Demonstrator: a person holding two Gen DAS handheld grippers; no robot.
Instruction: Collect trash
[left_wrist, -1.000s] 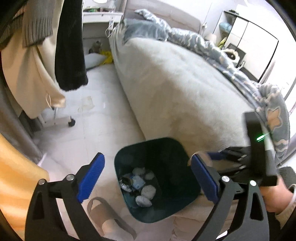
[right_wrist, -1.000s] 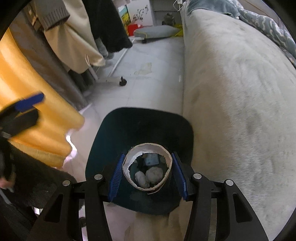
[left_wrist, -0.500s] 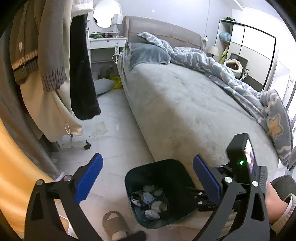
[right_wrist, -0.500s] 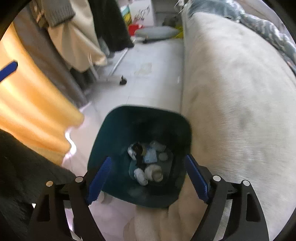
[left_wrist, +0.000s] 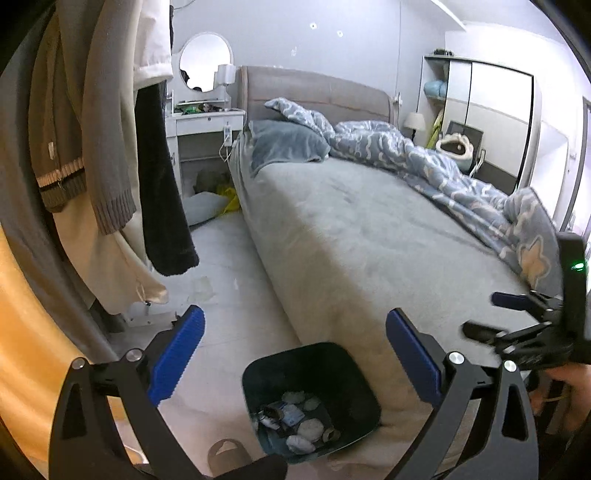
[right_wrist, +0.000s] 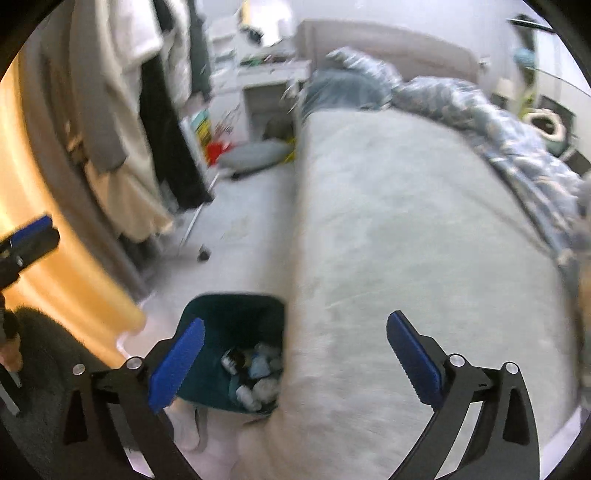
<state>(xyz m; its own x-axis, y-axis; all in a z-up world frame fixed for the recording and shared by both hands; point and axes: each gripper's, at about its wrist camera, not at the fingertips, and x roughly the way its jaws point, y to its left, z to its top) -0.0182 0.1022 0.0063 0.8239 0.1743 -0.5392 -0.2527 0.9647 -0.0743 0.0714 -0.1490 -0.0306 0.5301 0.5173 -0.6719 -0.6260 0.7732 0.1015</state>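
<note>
Dark teal plastic bin (left_wrist: 354, 373), squarish w/ rounded corners, is sitting on the pale floor right against the fuzzy grey bed (left_wrist: 362, 236), holding crumpled white tissues (left_wrist: 308, 430) & a cardboard tube. Left gripper (left_wrist: 295, 354) is hovering above bin, jaws spread, empty. Right gripper (right_wrist: 295, 354) is opening wide, nothing between its ribbed blue pads (right_wrist: 412, 356). Rumpled blue quilt (left_wrist: 436, 170) is lying further up the bed.
</note>
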